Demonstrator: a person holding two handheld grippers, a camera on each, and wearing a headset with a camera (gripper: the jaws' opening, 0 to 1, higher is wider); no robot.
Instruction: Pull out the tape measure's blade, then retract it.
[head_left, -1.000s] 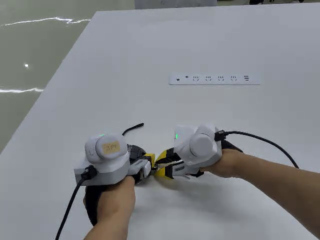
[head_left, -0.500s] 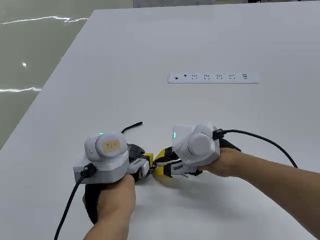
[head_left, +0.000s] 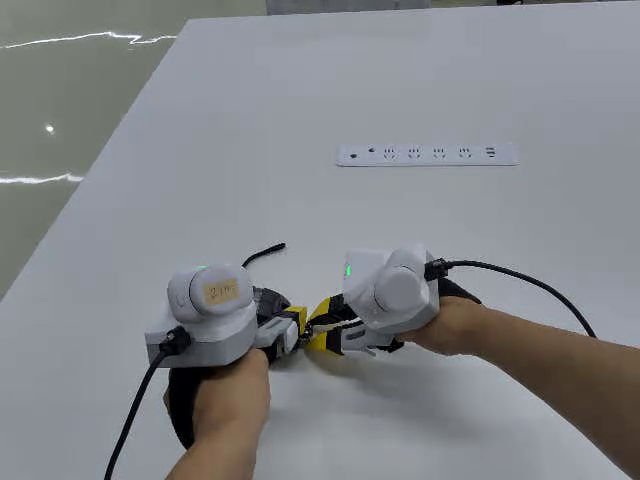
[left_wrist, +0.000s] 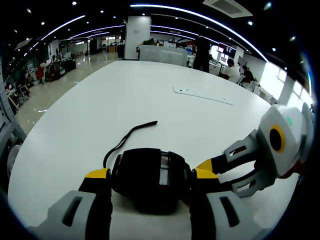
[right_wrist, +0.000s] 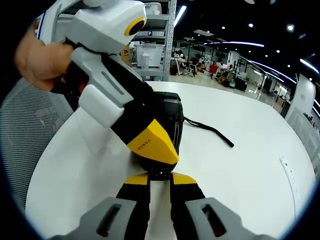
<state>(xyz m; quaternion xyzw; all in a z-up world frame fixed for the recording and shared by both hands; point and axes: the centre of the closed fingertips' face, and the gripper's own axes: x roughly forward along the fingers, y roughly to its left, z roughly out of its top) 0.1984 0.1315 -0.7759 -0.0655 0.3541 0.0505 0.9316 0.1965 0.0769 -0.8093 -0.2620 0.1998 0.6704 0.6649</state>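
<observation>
A black tape measure (left_wrist: 150, 175) sits on the white table between the yellow-tipped jaws of my left gripper (left_wrist: 151, 176), which is shut on its body. In the head view the left gripper (head_left: 288, 328) is at the lower left, and the tape measure (head_left: 272, 302) shows just beyond it. My right gripper (head_left: 320, 328) meets it from the right. In the right gripper view, the right gripper (right_wrist: 160, 178) is shut on the small black blade tip (right_wrist: 159, 174) at the tape measure's (right_wrist: 160, 120) mouth. No length of blade is visible.
The tape measure's black wrist strap (head_left: 263, 254) trails away across the table. A white power strip (head_left: 427, 154) lies further back. The table's left edge (head_left: 90, 180) drops to a glossy floor. A grey mesh chair (right_wrist: 30, 130) stands beside the table.
</observation>
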